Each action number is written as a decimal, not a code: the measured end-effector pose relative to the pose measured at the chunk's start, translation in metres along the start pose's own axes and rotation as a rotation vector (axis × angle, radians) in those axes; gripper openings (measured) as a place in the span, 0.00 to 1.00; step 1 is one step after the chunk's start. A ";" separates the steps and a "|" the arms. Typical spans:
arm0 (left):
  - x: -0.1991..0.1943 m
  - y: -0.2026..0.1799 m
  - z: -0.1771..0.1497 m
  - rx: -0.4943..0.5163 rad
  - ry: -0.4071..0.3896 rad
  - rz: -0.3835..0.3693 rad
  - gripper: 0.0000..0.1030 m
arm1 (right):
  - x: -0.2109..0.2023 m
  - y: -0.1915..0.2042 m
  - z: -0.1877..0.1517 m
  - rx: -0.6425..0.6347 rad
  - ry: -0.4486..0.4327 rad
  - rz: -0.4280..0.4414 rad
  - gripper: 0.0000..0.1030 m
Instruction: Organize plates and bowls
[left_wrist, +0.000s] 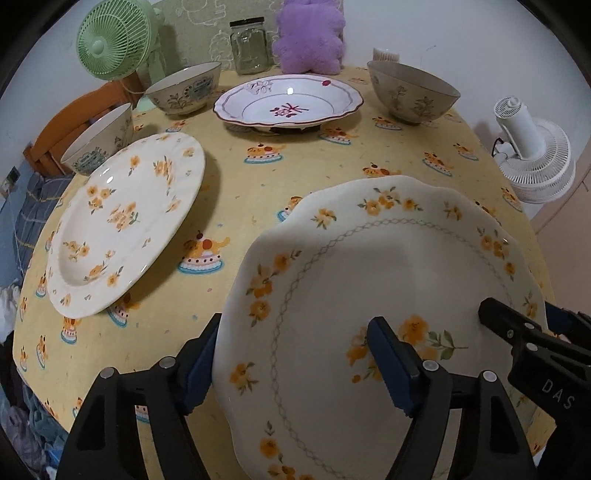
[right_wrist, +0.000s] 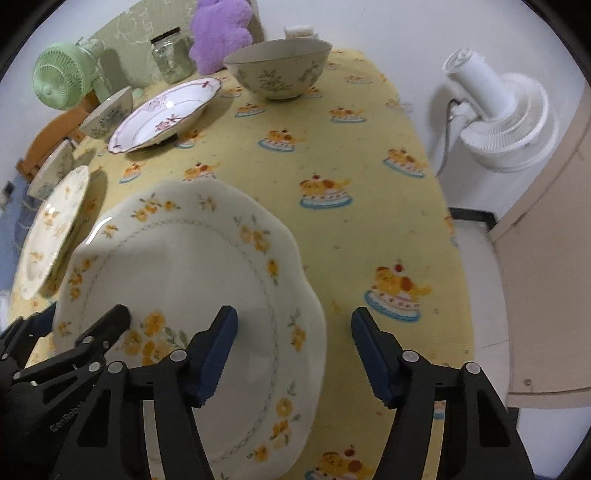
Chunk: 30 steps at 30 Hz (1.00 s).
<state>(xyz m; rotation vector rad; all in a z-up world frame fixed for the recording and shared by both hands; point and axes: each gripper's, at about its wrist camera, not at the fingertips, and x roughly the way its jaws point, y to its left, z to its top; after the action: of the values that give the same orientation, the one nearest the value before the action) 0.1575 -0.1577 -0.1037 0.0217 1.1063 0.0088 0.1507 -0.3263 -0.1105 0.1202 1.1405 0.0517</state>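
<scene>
Yellow cloth printed with little cake figures covers the table (left_wrist: 317, 173), which stands against a pale wall. Nearest the cameras lies a scalloped cream plate (left_wrist: 388, 280) with orange flowers and a thin chain ring, resting on the cloth at the table's near edge. The left tool (left_wrist: 291, 365) straddles that plate's left rim: one blue-padded finger sits outside the rim, the other over the plate's face, with a clear gap showing, so the pads do not pinch it. The right tool (right_wrist: 295, 354) straddles the right rim the same way, one finger above the plate's face and the other over bare cloth, spread and holding nothing.

To the left of this plate, well apart, lies a round cream plate (left_wrist: 122, 225) scattered with orange flowers. Behind it stand two patterned bowls (left_wrist: 184, 88) near the left edge. At the far middle sits a white deep plate with red flowers (left_wrist: 288, 101), and to its right a third bowl (left_wrist: 410, 90) painted with plant sprigs.

Along the back stand a glass jar with a dark lid (left_wrist: 249, 46), a purple plush cushion (left_wrist: 310, 33) and a green fan (left_wrist: 110, 40). A white fan (left_wrist: 532, 155) stands off the table's right side. An orange wooden chair back (left_wrist: 74, 122) shows past the left edge.
</scene>
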 end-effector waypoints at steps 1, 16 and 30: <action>0.000 0.000 0.001 -0.005 0.005 0.001 0.76 | 0.000 0.002 0.001 -0.012 0.002 0.003 0.62; 0.007 0.005 0.012 -0.048 0.045 -0.001 0.77 | 0.007 0.023 0.021 -0.090 0.027 -0.023 0.57; 0.018 0.019 0.039 -0.099 0.014 0.021 0.74 | 0.026 0.032 0.050 -0.080 0.023 -0.008 0.57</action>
<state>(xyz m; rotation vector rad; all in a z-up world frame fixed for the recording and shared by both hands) 0.2009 -0.1386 -0.1016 -0.0557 1.1183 0.0823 0.2076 -0.2955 -0.1098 0.0443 1.1605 0.0914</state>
